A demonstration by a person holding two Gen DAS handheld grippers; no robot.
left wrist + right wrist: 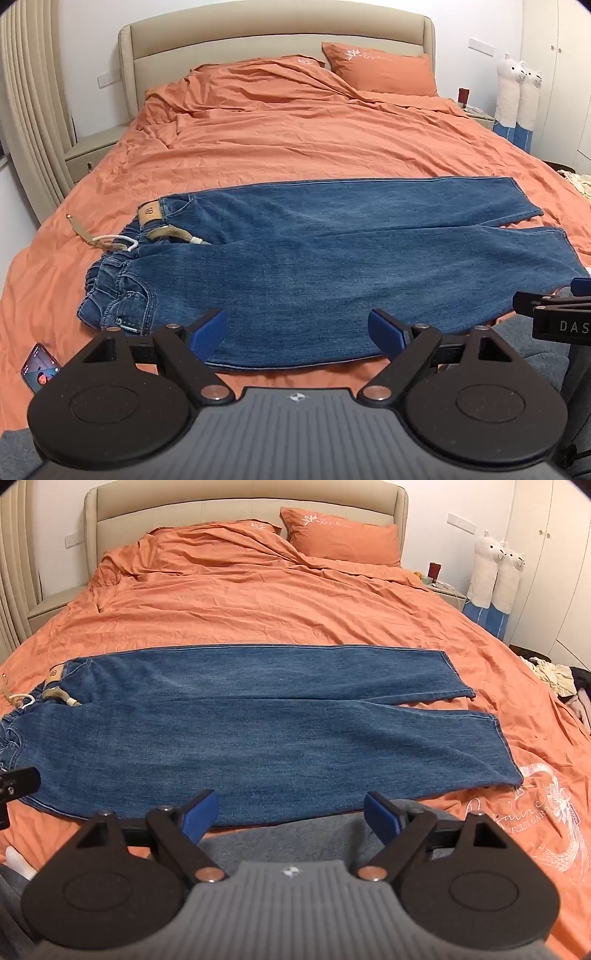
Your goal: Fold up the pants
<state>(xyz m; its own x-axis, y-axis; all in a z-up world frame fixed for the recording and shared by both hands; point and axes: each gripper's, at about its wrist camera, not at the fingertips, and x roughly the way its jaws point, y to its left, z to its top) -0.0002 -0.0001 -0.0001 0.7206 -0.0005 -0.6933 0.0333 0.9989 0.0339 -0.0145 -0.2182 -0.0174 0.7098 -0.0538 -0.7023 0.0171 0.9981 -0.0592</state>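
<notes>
Blue jeans (314,258) lie flat across the orange bed, waistband (122,266) at the left, leg hems at the right. They also show in the right wrist view (258,727). My left gripper (297,334) is open and empty, hovering just above the near edge of the jeans close to the waist end. My right gripper (290,814) is open and empty at the near edge of the jeans, toward the leg end. The right gripper's tip shows at the right edge of the left wrist view (554,306).
A beige belt with a white cord (110,240) trails from the waistband. A phone (38,369) lies on the duvet at the near left. Pillows (380,70) and headboard are at the back. Nightstands flank the bed; plush llamas (495,572) stand at the right.
</notes>
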